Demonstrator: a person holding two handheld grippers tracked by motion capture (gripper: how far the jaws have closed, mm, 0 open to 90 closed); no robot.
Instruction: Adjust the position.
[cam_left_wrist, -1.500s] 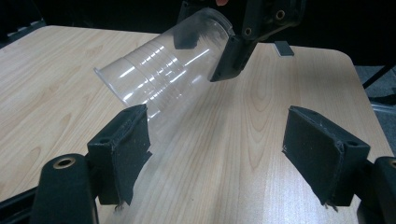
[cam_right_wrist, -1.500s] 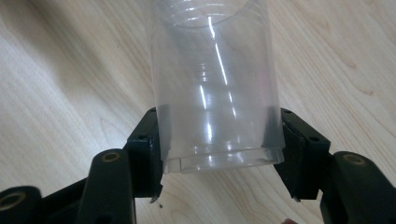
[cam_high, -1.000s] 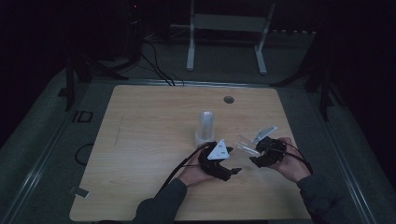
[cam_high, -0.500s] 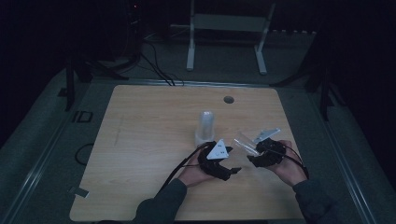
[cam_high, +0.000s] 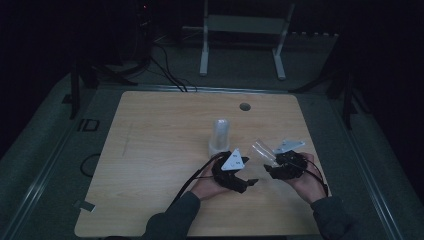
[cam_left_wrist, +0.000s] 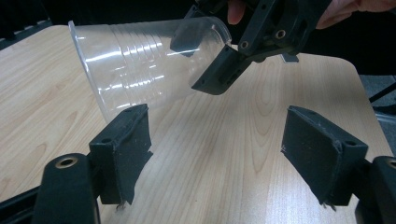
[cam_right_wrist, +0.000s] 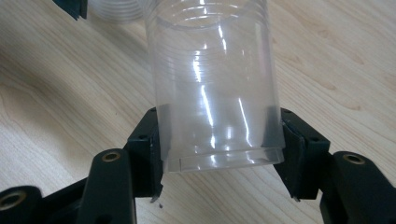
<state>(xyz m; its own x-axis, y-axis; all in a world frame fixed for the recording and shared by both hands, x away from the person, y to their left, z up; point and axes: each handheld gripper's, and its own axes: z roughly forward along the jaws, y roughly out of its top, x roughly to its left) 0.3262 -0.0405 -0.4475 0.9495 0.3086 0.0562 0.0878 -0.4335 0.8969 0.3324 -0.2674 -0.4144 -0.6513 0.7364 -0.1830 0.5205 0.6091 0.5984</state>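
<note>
Gripping a clear plastic cup (cam_right_wrist: 217, 88) by its base, the right gripper (cam_right_wrist: 219, 140) tilts it above the table (cam_high: 160, 140); the left gripper (cam_left_wrist: 217, 140), jaws just narrowing, holds nothing.

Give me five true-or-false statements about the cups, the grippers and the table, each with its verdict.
1. The right gripper holds a clear plastic cup by its base. True.
2. The left gripper grips that cup. False: nothing is between its fingers.
3. A stack of clear cups stands on the table. True.
4. The held cup is full of water. False: it is empty.
5. The tabletop is glass. False: it is light wood.
</note>
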